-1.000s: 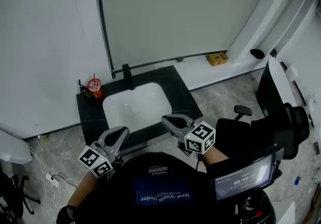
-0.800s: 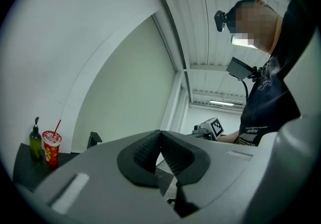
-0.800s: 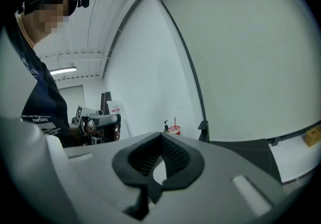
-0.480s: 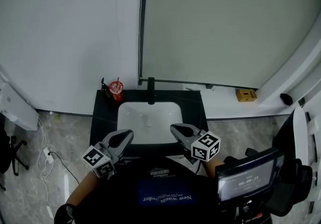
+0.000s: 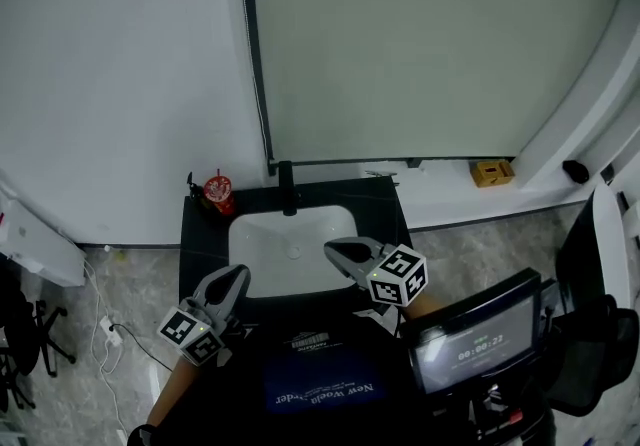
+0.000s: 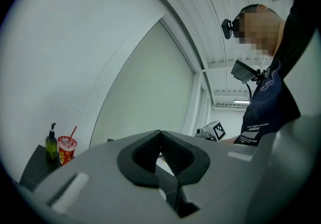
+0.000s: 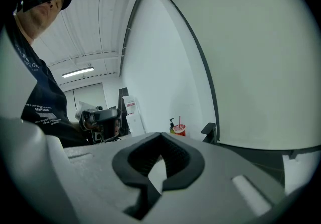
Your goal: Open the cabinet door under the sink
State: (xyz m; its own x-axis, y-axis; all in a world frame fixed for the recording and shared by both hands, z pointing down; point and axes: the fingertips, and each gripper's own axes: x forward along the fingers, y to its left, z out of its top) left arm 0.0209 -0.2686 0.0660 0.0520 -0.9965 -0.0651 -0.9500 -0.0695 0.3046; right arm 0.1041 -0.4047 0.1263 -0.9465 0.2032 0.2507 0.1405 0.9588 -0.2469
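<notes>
So the left gripper (image 5: 238, 276) and right gripper (image 5: 333, 250) both have jaws pressed together on nothing, up by the sink (image 5: 290, 234) front edge. The cabinet door is underneath, out of sight. I reckon reaching down blind with closed jaws could knock the counter (image 5: 195, 234) edge.

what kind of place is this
Probably a wash nook in an office or lab: a white basin set in a dark counter with a black faucet, a red drink cup on it, and an office chair on the tiled floor nearby.
</notes>
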